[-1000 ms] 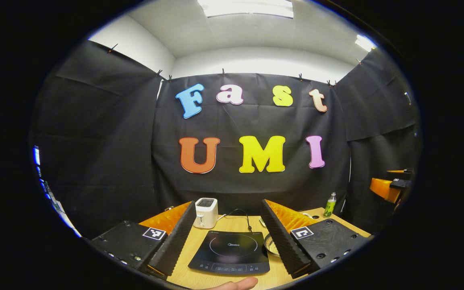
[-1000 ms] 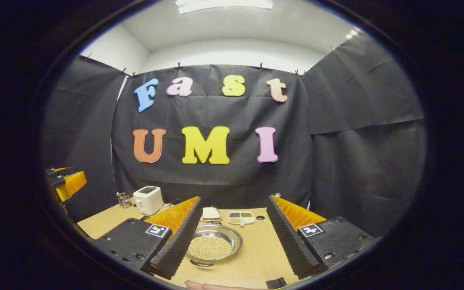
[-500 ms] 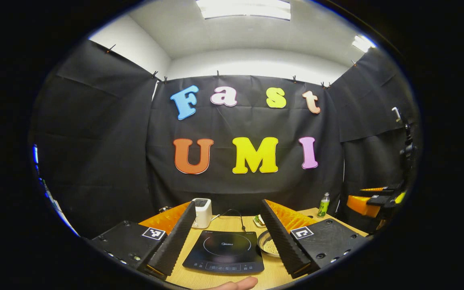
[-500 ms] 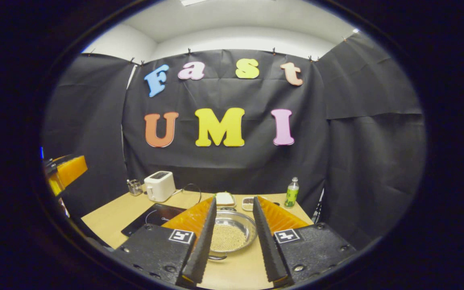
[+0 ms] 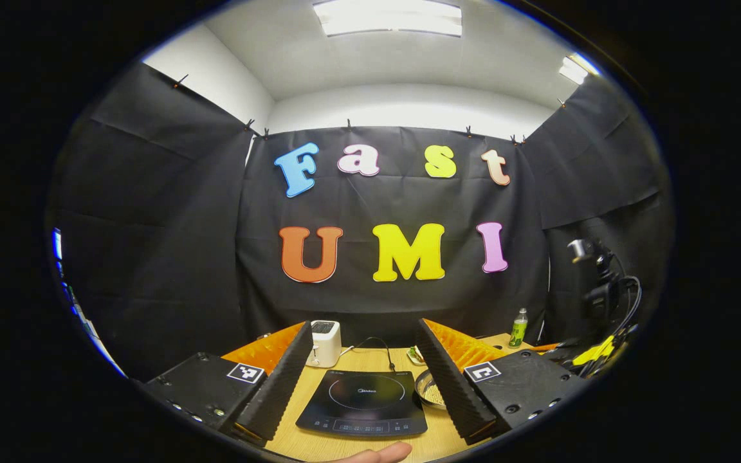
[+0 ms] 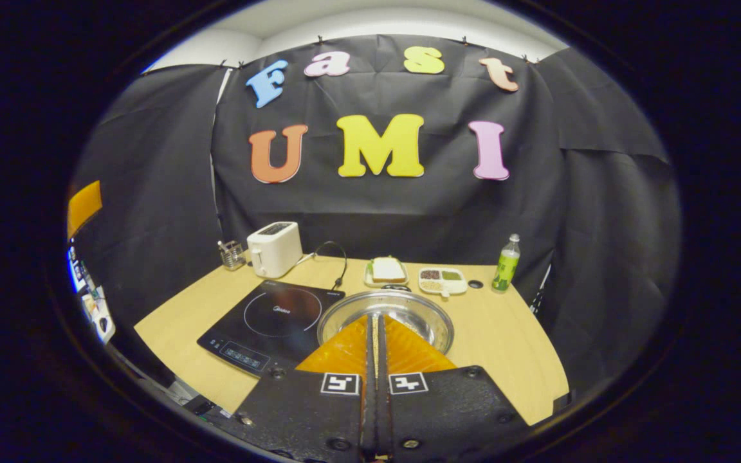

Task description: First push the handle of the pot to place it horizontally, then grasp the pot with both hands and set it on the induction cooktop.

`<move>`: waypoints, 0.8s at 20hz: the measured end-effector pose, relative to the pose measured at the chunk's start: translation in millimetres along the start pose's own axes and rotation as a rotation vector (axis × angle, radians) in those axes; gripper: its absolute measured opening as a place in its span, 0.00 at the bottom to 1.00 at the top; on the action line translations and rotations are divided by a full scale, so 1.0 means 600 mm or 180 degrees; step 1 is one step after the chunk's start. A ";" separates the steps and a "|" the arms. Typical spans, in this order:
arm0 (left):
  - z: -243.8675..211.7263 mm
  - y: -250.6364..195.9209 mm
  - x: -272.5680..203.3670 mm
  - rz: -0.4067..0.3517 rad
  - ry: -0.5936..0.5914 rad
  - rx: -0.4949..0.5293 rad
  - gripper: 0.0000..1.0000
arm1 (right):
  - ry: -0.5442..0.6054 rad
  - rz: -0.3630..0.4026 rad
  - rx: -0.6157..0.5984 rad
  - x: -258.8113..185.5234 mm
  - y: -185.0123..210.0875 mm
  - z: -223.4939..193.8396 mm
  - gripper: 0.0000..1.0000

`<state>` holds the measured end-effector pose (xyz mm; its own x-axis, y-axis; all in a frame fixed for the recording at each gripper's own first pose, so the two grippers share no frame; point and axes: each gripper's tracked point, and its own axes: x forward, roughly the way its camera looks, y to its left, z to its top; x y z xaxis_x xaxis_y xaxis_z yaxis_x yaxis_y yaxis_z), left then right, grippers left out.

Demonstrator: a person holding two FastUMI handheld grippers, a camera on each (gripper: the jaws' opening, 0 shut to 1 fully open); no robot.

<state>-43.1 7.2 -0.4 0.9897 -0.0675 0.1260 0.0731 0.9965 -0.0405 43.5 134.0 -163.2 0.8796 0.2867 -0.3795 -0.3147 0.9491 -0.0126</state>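
The right gripper [image 6: 374, 319] has its 2 fingers pressed together with nothing between them, hanging over the near rim of the pot [image 6: 386, 311]. The pot sits on the wooden table [image 6: 505, 341], just right of the induction cooktop [image 6: 272, 319]. The left gripper [image 5: 364, 350] is spread wide above the cooktop's near side. A toaster [image 6: 274, 248] stands at the far left, a green bottle [image 6: 506, 264] far right.

Black cloth [image 5: 152, 244] is hung by clips along three sides of the booth, below white upper walls [image 5: 216, 83] and a white ceiling [image 5: 396, 58]. Light is given by a ceiling panel [image 5: 388, 16] overhead. A pale wooden worktop [image 6: 505, 334] is set against the cloth.
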 end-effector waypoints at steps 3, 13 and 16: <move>-0.015 0.023 -0.001 0.0059 0.0027 0.0082 0.97 | 0.0256 0.0052 0.0001 0.044 0.011 -0.040 0.04; -0.038 0.089 -0.011 0.0252 0.0046 -0.0047 0.97 | 0.1156 0.0377 0.0191 0.137 0.055 -0.175 0.04; -0.039 0.096 -0.021 0.0230 0.0050 -0.0087 0.97 | 0.1401 0.0584 0.0193 0.145 0.098 -0.214 0.04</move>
<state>-48.5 64.4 -27.7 0.9943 0.0036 0.1061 0.0045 0.9971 -0.0759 55.6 198.1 -315.6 0.5728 0.3801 -0.7262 -0.4177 0.8977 0.1404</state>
